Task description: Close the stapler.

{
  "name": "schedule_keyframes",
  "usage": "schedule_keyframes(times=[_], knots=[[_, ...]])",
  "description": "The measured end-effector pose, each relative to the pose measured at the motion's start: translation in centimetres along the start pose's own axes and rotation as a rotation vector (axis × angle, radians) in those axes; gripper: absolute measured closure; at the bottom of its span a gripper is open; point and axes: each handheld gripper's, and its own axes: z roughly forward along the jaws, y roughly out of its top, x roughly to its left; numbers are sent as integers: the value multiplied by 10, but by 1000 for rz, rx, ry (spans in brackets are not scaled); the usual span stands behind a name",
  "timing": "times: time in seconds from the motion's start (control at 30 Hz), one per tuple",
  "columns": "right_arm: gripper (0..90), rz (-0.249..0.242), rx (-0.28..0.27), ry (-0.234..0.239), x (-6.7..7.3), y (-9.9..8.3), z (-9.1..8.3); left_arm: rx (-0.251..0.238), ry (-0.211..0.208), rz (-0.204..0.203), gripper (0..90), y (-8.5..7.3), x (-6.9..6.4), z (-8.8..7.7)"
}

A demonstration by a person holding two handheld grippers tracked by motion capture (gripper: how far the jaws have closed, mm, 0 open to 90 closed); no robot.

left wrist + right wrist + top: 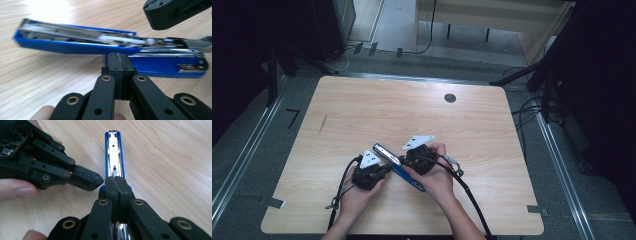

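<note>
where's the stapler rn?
High view: the blue stapler lies opened out on the table, near its front edge, between the left tongs and right tongs.

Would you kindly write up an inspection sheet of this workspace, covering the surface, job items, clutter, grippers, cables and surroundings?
Surface: light wooden table, round dark grommet near the far edge.
Job's things: blue stapler lying swung open, metal staple channel exposed.
Clutter: nothing seen.
Grippers: left gripper shut, tips at the stapler's side; right gripper shut, over the stapler near its hinge end. Whether either touches it is unclear.
Cables: black cable trails from each gripper off the near edge.
Surroundings: grey floor, floor wires, pale furniture behind.
</note>
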Motion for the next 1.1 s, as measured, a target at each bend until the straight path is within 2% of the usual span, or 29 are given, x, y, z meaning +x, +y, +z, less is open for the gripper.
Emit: schedule_keyframes(times=[0.07,0.23,0.43,0.53,0.73,0.83,1.1], knots=[[900,-2,2,4,0,4,5,5,2,-11,900,-1,4,1],[900,-5,10,7,0,13,16,6,19,-6,900,-1,6,6],[900,-38,7,-20,3,19,29,13,39,-35,900,0,8,7],[900,-34,-1,-20,3,21,34,16,43,-40,900,0,9,7],[900,-37,3,-28,4,26,40,15,43,-59,900,1,9,8],[900,-35,12,-27,3,27,43,6,44,-83,900,1,10,8],[900,-34,10,-34,2,27,44,-3,41,-82,900,1,9,8]])
